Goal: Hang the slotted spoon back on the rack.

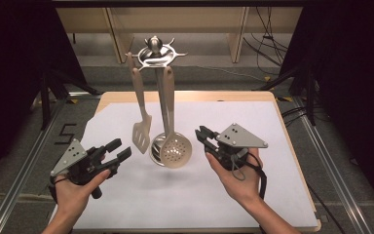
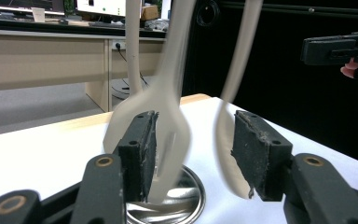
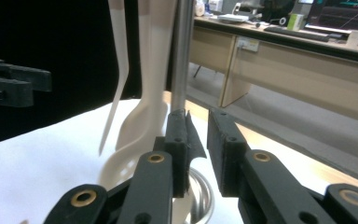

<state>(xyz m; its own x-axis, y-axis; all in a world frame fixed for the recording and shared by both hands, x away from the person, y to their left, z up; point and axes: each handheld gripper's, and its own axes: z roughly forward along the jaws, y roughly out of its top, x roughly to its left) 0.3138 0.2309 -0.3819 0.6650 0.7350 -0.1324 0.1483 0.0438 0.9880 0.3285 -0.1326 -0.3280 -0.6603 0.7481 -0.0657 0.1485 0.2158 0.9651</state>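
Observation:
A metal utensil stand (image 1: 155, 51) rises at the table's middle, its round base (image 1: 154, 152) on white paper. From it hang a cream slotted spatula (image 1: 141, 131) and a cream skimmer (image 1: 176, 150). My left gripper (image 1: 121, 149) is open, left of the base and pointing at it; the blurred spatula (image 2: 168, 107) and the skimmer (image 2: 228, 135) hang just beyond its jaws (image 2: 195, 140). My right gripper (image 1: 200, 133) is shut on nothing, right of the skimmer. The stand's pole (image 3: 182, 56) stands straight behind its jaws (image 3: 196, 135).
White paper (image 1: 253, 126) covers the wooden table (image 1: 292, 146). Metal rails run along both sides on the floor. Desks with monitors stand in the background of both gripper views. Each gripper's camera also catches the other gripper, the right one (image 2: 307, 50) and the left one (image 3: 39, 91).

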